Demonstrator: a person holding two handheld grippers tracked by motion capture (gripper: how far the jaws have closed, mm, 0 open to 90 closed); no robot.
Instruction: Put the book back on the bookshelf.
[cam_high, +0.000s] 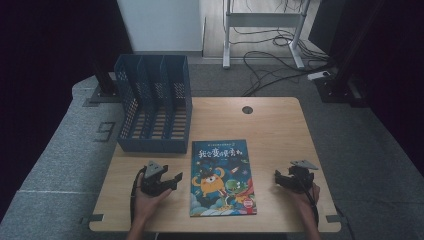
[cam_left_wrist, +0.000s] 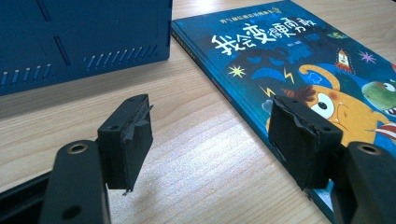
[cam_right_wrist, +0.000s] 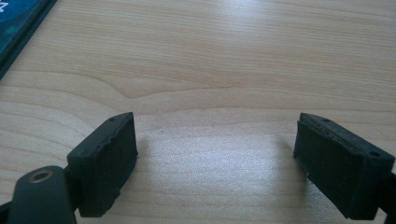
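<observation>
The picture book (cam_high: 223, 178) is lying flat at the lower centre of the counter (cam_high: 280, 130), below and right of the blue file rack (cam_high: 155, 102). The left gripper (cam_high: 176, 181) and right gripper (cam_high: 276, 176) are flanking it, jaws gaping wide, gripping nothing.

The picture book (cam_left_wrist: 299, 60) runs off the right edge in the left gripper view, its lower cover tucked behind one pad (cam_left_wrist: 303, 140), and the blue file rack (cam_left_wrist: 79, 37) is cropped at the top.
</observation>
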